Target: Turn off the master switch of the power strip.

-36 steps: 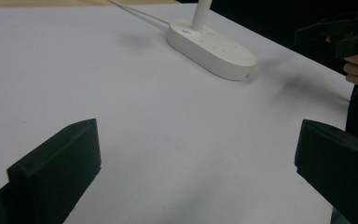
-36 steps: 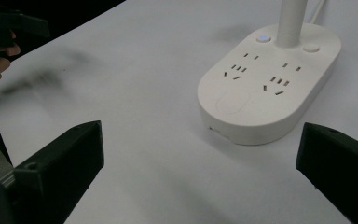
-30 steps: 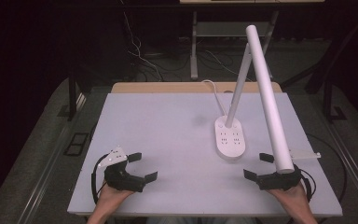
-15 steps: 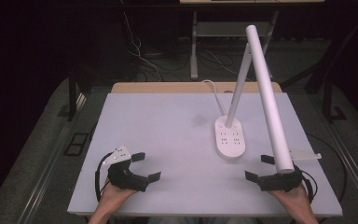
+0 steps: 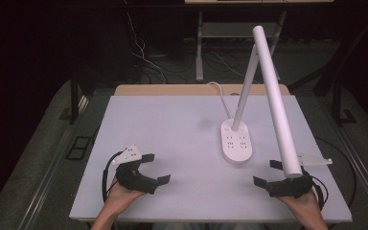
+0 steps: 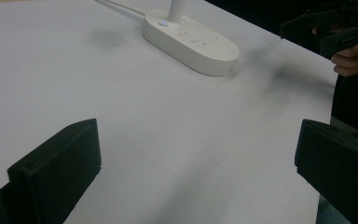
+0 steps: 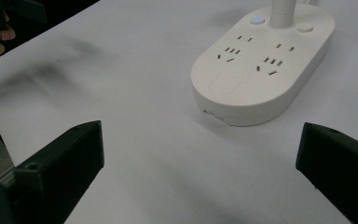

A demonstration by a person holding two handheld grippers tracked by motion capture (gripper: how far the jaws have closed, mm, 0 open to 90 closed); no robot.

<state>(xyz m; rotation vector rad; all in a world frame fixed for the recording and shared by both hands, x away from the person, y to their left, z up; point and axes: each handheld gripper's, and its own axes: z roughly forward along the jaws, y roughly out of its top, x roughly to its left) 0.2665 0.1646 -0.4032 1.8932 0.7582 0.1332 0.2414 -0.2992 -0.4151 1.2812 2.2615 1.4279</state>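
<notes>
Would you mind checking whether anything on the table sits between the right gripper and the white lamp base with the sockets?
Nothing visible does. In the right gripper view, bare table runs from the open jaws to the lamp base. In the high view the right gripper sits just near-right of the base, with the lamp's tilted head overhead, not between them.

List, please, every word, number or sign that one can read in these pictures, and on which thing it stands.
None can be read.
Lamp base: sockets and buttons, no legible print.
Left tool and right tool: no label visible.
</notes>
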